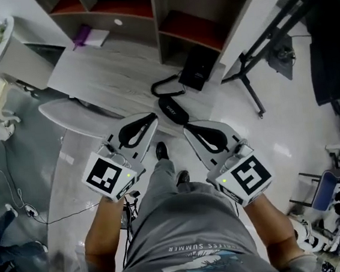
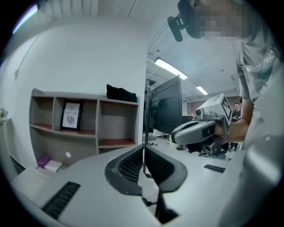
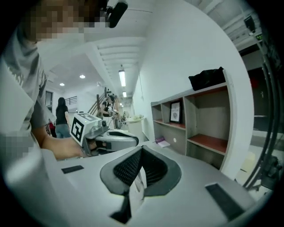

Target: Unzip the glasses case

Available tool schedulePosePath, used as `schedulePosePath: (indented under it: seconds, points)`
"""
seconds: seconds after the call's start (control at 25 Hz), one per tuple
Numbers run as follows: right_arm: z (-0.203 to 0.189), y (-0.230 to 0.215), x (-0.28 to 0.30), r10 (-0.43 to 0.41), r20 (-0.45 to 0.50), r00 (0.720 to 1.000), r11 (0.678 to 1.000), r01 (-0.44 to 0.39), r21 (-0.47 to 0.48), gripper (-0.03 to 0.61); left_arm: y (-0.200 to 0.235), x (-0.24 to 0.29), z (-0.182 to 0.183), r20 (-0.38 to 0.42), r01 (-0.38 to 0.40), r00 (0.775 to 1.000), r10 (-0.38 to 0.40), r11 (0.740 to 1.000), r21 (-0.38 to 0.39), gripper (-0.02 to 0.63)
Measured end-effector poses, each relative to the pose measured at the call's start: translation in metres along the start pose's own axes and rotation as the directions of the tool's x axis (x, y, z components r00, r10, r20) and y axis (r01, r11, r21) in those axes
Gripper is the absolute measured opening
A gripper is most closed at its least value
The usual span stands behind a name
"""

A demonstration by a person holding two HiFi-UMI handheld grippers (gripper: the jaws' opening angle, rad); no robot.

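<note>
I hold both grippers raised in front of my chest, pointing nearly level. In the head view the left gripper (image 1: pixel 149 120) and the right gripper (image 1: pixel 187 128) sit side by side, tips apart. A black oval case (image 1: pixel 170 109) lies far below, between the two tips. The left gripper (image 2: pixel 143 150) is shut, pads together with nothing between them. The right gripper (image 3: pixel 141 151) is shut too and holds nothing. Each gripper view shows the other gripper beside it: the right gripper's body (image 2: pixel 199 128) and the left gripper's body (image 3: pixel 111 139). The case shows in neither gripper view.
A grey wooden table (image 1: pixel 109 72) stands below me, with a black strap (image 1: pixel 166 87) and a black box (image 1: pixel 197 69) near the case. A shelf unit (image 1: pixel 144 8) stands behind it. A black tripod (image 1: pixel 258 50) is at the right. My shoes (image 1: pixel 161 151) are on the floor.
</note>
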State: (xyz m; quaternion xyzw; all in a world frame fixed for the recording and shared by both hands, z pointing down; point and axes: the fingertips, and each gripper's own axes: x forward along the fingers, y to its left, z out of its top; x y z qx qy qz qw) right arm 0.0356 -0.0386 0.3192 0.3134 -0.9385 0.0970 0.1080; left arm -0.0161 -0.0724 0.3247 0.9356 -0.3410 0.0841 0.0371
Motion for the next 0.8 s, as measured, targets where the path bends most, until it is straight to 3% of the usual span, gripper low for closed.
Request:
schedulePosePath:
  seconds: [0.28,0.8]
  points:
    - [0.022,0.014,-0.046,-0.046,0.044,0.998,0.999,0.045,0.013,0.008,-0.029,-0.037,0.044,0.093,-0.074,0.993,0.067,0.994,0.077,0.013]
    - [0.021,0.042,-0.092,-0.093,0.061,0.994,0.996,0.091,0.022,0.008,-0.067,-0.084,0.056,0.125,-0.102,0.988,0.088,0.988,0.114,0.013]
